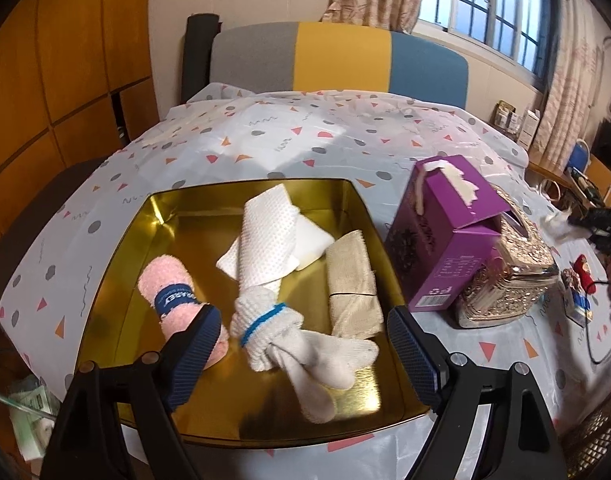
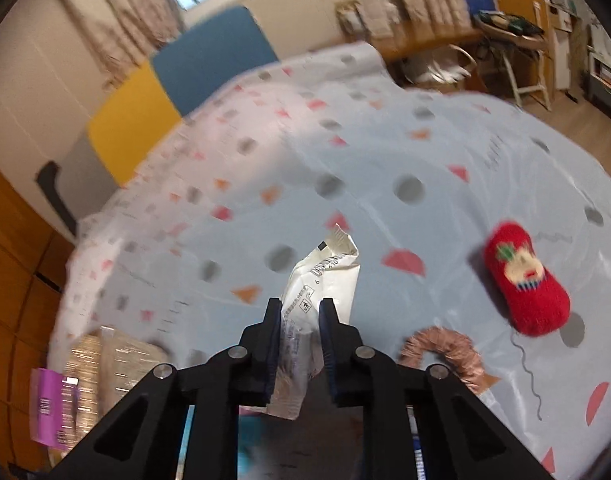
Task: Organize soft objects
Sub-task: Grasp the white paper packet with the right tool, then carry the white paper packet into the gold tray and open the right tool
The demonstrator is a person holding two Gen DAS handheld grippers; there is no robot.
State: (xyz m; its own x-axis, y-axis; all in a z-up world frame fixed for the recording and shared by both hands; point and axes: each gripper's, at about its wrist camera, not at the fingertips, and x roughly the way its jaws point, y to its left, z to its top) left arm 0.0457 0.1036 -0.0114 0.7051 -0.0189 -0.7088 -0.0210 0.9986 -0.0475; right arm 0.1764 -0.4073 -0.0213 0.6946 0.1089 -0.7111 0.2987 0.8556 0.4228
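Observation:
In the left wrist view a gold tray holds a rolled pink sock, a white towel, a beige cloth and a white knotted sock with a blue stripe. My left gripper is open, its fingers either side of the white sock, low over the tray's near end. My right gripper is shut on a white crinkled packet and holds it above the table. A red sock roll lies on the tablecloth to its right; it also shows in the left wrist view.
A purple tissue box leans on an ornate silver tissue holder right of the tray. A copper-coloured ring lies near my right gripper. A patterned cloth covers the table. Chairs stand at the far side.

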